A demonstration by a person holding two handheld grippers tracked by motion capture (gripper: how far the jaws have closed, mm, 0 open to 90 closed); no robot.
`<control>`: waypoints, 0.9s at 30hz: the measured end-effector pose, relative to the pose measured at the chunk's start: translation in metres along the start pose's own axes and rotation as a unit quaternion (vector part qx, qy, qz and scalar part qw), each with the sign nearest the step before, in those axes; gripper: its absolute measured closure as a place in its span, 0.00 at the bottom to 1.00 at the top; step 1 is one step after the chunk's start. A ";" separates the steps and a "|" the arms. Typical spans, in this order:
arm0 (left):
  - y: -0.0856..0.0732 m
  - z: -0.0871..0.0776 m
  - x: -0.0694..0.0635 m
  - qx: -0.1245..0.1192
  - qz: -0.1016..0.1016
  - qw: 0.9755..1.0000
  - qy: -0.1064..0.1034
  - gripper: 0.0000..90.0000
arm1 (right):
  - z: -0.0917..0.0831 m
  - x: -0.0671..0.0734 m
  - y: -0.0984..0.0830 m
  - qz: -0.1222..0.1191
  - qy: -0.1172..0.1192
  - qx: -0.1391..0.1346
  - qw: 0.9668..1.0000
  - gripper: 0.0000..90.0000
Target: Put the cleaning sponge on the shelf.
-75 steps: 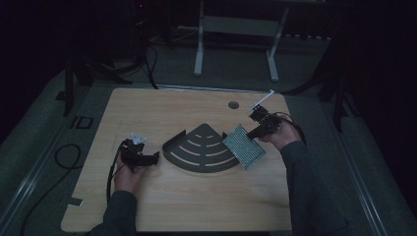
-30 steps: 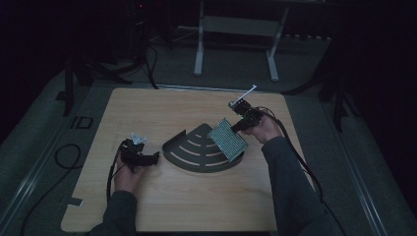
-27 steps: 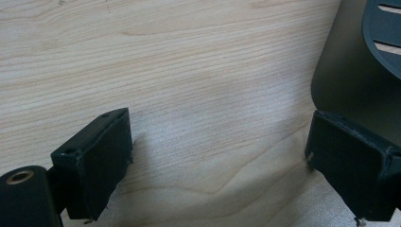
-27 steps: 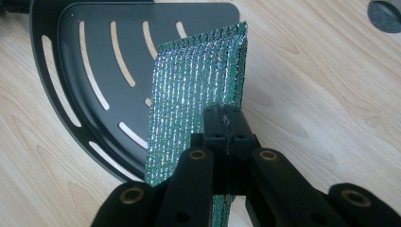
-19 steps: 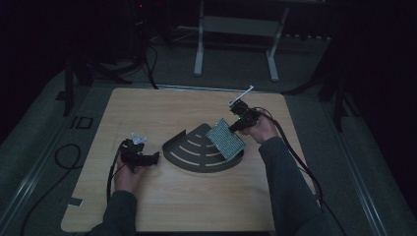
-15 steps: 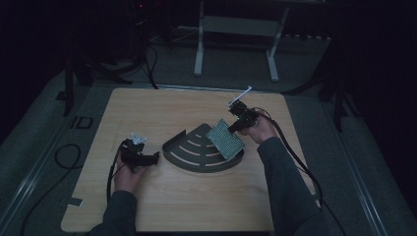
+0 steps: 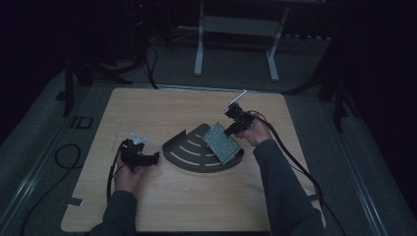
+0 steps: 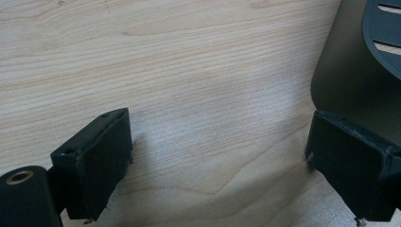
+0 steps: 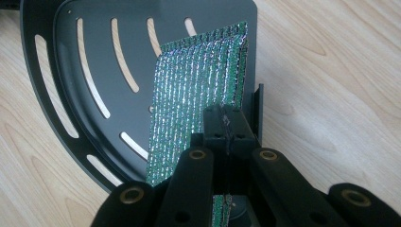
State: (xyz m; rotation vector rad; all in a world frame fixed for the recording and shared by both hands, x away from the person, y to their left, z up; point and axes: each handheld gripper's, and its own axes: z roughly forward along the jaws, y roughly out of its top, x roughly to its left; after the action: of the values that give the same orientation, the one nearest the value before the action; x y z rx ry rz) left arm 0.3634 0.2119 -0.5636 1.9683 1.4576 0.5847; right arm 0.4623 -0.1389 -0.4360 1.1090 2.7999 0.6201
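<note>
A dark fan-shaped tray [image 7: 189, 155] with curved slots lies in the middle of the wooden table [image 7: 196, 206]. My right gripper [image 7: 231, 130] is shut on the edge of a green sparkly sponge pad [image 7: 221, 142], held tilted over the tray's right part. In the right gripper view the pad [image 9: 194, 94] hangs just above the tray [image 9: 80, 47], near its raised right wall, with my right gripper [image 9: 226, 124] clamped on its near edge. My left gripper [image 7: 147, 158] rests on the table left of the tray, open, its jaws wide apart over bare wood [image 8: 213, 118]. The tray's wall [image 8: 345, 85] sits by the right jaw.
A cable [image 7: 295, 167] trails from the right gripper along the person's sleeve. Another cable [image 7: 64, 157] loops on the floor at the left. A metal stand [image 7: 236, 24] is behind the table. The table's near and far parts are bare wood.
The right gripper has carried the green pad leftward from the tray's right edge to over the tray. The left gripper has stayed put.
</note>
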 end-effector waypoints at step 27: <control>0.000 0.000 0.000 0.000 0.000 1.000 0.000 0.10 | 0.021 -0.003 -0.007 0.002 -0.015 0.018 1.000 1.00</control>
State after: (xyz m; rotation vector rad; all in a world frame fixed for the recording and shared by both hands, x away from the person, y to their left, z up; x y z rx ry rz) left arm 0.3635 0.2117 -0.5636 1.9687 1.4576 0.5850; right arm 0.4642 -0.1384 -0.4586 1.1205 2.7952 0.5493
